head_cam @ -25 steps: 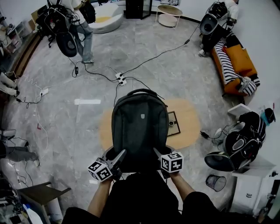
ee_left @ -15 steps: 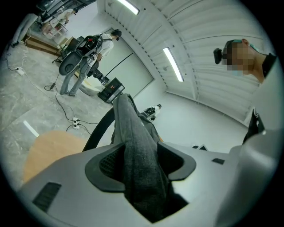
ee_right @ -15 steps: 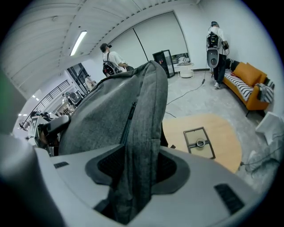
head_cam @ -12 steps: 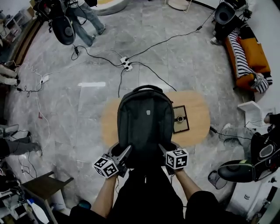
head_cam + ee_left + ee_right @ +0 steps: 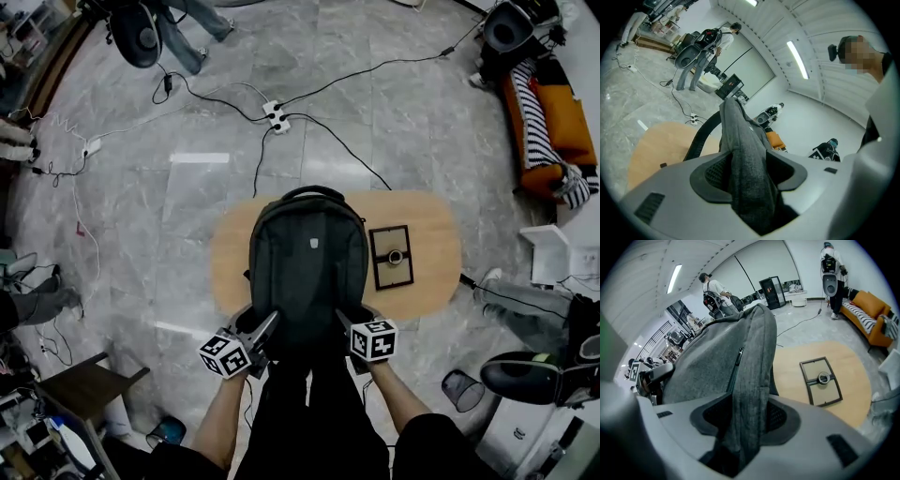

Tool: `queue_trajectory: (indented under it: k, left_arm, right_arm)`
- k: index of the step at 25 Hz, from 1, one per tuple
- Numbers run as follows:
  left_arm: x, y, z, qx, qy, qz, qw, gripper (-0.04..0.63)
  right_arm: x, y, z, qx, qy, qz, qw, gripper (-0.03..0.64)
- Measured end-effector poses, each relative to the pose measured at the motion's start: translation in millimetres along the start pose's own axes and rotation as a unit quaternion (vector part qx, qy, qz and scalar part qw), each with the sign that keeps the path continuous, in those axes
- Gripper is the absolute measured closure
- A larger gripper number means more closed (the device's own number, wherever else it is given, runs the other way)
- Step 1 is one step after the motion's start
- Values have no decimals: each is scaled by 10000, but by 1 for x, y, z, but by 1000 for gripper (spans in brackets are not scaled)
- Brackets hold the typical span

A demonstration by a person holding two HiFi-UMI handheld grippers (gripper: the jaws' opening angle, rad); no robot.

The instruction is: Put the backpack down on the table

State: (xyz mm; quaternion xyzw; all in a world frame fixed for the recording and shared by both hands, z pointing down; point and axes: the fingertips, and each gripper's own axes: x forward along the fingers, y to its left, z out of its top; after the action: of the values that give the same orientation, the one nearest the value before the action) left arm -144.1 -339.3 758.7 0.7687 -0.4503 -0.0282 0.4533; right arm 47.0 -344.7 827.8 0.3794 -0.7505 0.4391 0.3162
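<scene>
Set-down is the step in hand, by my reading: you have the backpack (image 5: 307,267) over the left half of the table (image 5: 431,281), front panel up, carry handle at the far end and its base at the near edge by your grippers. Left gripper (image 5: 263,328) has its jaws closed on a thick fold of grey fabric at the pack's near left corner; the left gripper view confirms the fold pinched between the pads, jaws standing fairly wide because of the bulk. Right gripper (image 5: 343,321) holds likewise at the near right corner, with a fold of the same fabric clamped beside the zip. Whether the pack already bears on the tabletop cannot be told from any view. Next move, in my judgement, calls for bringing both corners down level until the pack rests, then parting both jaws so the fabric slips free without dragging. Keep clear of the dark frame (image 5: 394,256) lying just right of the pack, apart from it. Markings: a small emblem (image 5: 312,243) sits on the front panel, too small to read; the cubes carry square markers only. No legible writing found.
</scene>
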Motion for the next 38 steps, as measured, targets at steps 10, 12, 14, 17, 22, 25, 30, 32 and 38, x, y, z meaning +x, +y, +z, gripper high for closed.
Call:
queue_trajectory:
  k: [10,12,14,17,22,25,30,32,38]
  left_arm:
    - [24,62,-38,-80,552,363,9978,357]
    - [28,71,-42,-117,593,435,9972,358]
    - [32,82,-47,-182,626,514,9965,357]
    - [38,96,-57,-292,702,614,9952,357]
    - [48,118,-72,-410,860,722,9928,359]
    - [49,127,-76,-501,875,776,9919,359]
    - [51,141,-76,-578,898,860,9906,359]
    - [53,145,-78,-579,921,929,9897,357]
    - [53,174,-85,-577,1058,1403,9828,322]
  right_arm:
    - [60,-22,-26,81,392,105,9991,428]
    - [70,-25,-29,114,458,103,9988,428]
    - [81,-29,-31,148,539,104,9984,428]
    - [95,-35,-36,176,681,92,9975,428]
    - [112,-45,-43,176,884,81,9959,427]
    - [118,-45,-44,180,932,67,9955,426]
    - [125,-44,-41,243,970,28,9950,413]
    - [127,-47,-41,293,959,8,9950,402]
    - [136,-50,-42,341,1156,-144,9926,347]
